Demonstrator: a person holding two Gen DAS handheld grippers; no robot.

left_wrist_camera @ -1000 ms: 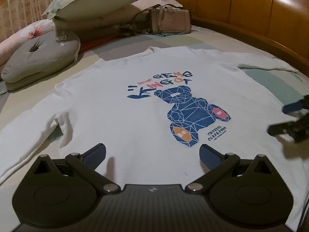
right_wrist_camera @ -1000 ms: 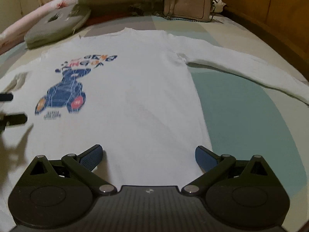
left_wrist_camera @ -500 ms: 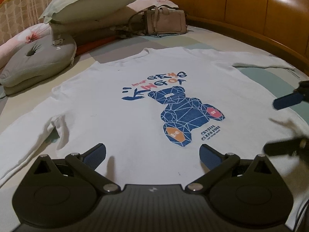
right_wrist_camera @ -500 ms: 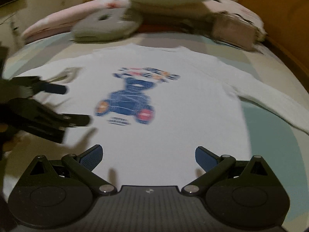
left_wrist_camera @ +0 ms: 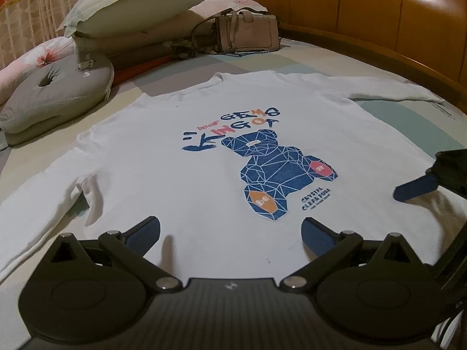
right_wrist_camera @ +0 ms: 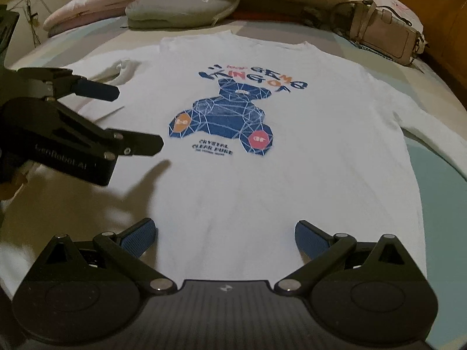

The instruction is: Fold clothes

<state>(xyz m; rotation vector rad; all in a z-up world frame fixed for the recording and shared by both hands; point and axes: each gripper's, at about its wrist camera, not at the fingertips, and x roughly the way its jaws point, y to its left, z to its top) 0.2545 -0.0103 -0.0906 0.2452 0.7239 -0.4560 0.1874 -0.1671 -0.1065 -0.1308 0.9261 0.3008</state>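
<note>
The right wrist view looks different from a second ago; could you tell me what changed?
The right gripper swung leftward toward the shirt's middle, so the bear print is now centred and the left gripper looms at left. Neither gripper took hold of anything; both stayed open. The white shirt stayed flat.

Dim bedroom: glossy wooden headboard (left_wrist_camera: 394, 20), patterned curtain (left_wrist_camera: 26, 14), striped pastel bed sheet (left_wrist_camera: 408, 122).

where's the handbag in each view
Left wrist: handbag at top centre, beyond the shirt's collar, right of the pillows.
Right wrist: handbag at top right, past the shirt's shoulder.
Shared landmark: the blue bear print on the shirt.
</note>
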